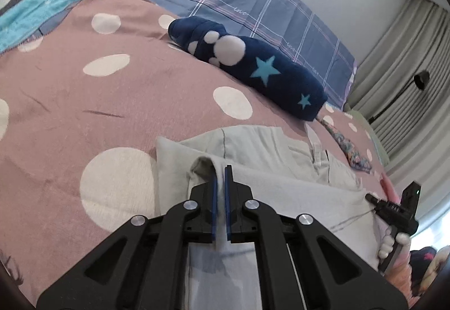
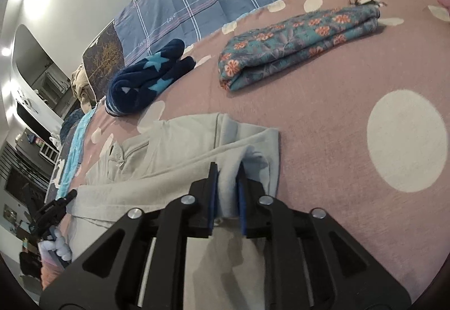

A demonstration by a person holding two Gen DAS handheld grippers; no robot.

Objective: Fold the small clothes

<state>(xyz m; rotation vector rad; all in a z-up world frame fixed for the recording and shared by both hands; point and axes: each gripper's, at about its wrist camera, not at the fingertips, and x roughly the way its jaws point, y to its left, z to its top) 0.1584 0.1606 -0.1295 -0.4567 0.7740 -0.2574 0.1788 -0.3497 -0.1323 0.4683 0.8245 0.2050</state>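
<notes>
Left gripper [image 1: 220, 177]: you are clamping its blue-padded jaws on a thin edge of the pale grey cotton garment [image 1: 281, 152], which is lying on the pink polka-dot bedspread [image 1: 84, 101].
Right gripper [image 2: 227, 177]: you are pinching a thicker bunched fold of that garment.
Slip risk: your left bite is looking shallow, so pulling could be freeing the edge.
Skew risk: moving your hands unevenly could be dragging the fold crooked.
Neighbours: the folded floral teal cloth [image 2: 298, 42] and the navy star-print fleece roll [image 1: 253, 67] are sitting near; a wide sweep could be disturbing them.
</notes>
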